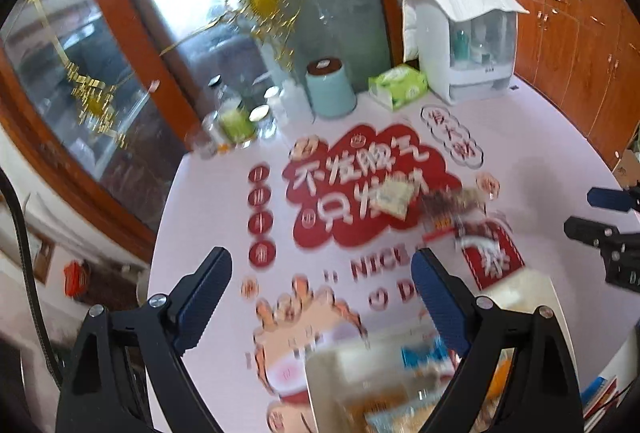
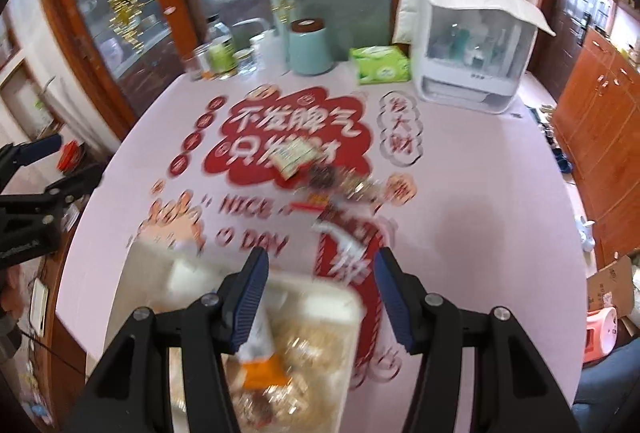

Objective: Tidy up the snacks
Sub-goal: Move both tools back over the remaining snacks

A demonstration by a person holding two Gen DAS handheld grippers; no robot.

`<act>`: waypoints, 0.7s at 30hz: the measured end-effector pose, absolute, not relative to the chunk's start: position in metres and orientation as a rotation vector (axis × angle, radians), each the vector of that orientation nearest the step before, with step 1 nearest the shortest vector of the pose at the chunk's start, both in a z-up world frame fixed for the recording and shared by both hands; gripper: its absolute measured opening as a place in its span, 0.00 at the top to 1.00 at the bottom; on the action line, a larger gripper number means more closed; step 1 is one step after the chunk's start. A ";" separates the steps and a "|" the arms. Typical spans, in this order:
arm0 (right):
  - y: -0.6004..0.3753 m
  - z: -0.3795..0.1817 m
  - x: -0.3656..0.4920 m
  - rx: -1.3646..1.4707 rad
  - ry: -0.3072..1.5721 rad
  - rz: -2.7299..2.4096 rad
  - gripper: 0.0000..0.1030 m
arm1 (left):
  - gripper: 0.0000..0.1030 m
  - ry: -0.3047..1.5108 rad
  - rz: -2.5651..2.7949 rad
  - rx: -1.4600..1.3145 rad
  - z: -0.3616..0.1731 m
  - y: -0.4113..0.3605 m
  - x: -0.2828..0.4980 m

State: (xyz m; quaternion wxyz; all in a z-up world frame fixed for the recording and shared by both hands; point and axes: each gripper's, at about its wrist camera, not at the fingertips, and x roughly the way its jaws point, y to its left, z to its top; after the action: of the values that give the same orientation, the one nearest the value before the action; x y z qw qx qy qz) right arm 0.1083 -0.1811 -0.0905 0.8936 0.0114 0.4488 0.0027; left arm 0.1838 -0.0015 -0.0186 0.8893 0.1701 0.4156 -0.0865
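Table mat (image 2: 460,201) reads "NICE DAY"; left gripper (image 1: 322,279) and right gripper (image 2: 320,279) fingers spread, empty.

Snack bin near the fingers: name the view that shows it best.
Right wrist view: the white snack bin shows its rim and the packets inside, though blurred. The left wrist view catches only the bin's near corner, partly behind a finger.
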 end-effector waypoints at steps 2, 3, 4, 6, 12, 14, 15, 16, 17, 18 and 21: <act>-0.191 -0.087 0.136 0.032 0.942 -0.008 0.46 | 0.12 0.863 -0.202 0.374 -0.018 -0.010 0.212; -0.195 -0.087 0.148 0.036 0.952 -0.011 0.46 | 0.12 0.867 -0.209 0.383 -0.018 -0.014 0.223; -0.198 -0.088 0.162 0.040 0.962 -0.012 0.46 | 0.12 0.870 -0.225 0.397 -0.021 -0.021 0.241; -0.205 -0.095 0.188 0.047 0.993 -0.022 0.46 | 0.12 0.878 -0.247 0.423 -0.030 -0.032 0.264; -0.233 -0.147 0.263 0.153 1.110 -0.070 0.46 | 0.12 1.003 -0.300 0.458 -0.101 -0.066 0.345; -0.243 -0.173 0.281 0.205 1.160 -0.076 0.46 | 0.12 1.069 -0.328 0.429 -0.130 -0.075 0.365; -0.245 -0.183 0.285 0.218 1.178 -0.084 0.46 | 0.12 1.094 -0.331 0.421 -0.144 -0.079 0.373; -0.249 -0.196 0.292 0.233 1.202 -0.094 0.46 | 0.12 1.112 -0.334 0.418 -0.156 -0.082 0.377; -0.251 -0.207 0.296 0.248 1.221 -0.103 0.46 | 0.12 1.130 -0.336 0.420 -0.168 -0.084 0.381; -0.254 -0.216 0.299 0.265 1.237 -0.106 0.46 | 0.12 1.149 -0.336 0.428 -0.182 -0.088 0.386; -0.261 -0.241 0.306 0.322 1.281 -0.108 0.46 | 0.12 1.189 -0.342 0.452 -0.209 -0.097 0.393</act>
State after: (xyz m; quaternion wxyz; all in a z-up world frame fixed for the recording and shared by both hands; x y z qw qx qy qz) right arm 0.3064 -0.2608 -0.2408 0.7883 0.1494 0.5947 -0.0502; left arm 0.3931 -0.0966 -0.2088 0.7909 0.2102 0.5524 -0.1588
